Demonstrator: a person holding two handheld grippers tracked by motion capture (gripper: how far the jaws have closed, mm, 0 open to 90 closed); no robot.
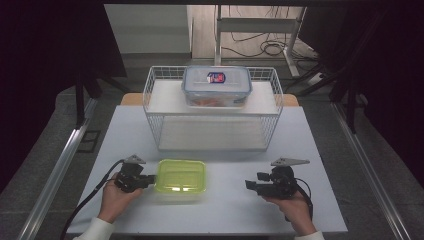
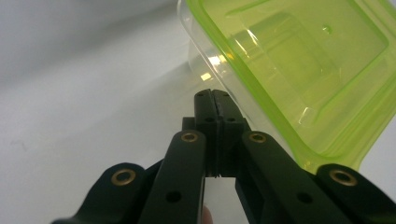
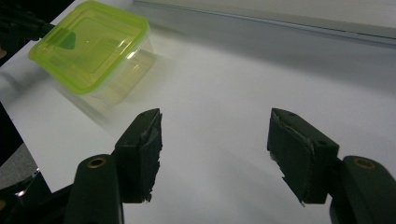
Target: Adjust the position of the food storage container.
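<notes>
A pale grey tabletop (image 1: 235,200) is carrying two things. A clear container with a lime-green lid (image 1: 181,176) is sitting near its front left. Behind it, a white wire basket (image 1: 155,117) is standing toward the far edge, holding a clear blue-rimmed box (image 1: 216,85) on its upper shelf.

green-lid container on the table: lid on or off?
On. The green lid sits flat over the clear container, rim seated all round.

Blue-lidded box (image 1: 216,85) with perhaps orange contents on wire rack (image 1: 155,107)
</notes>
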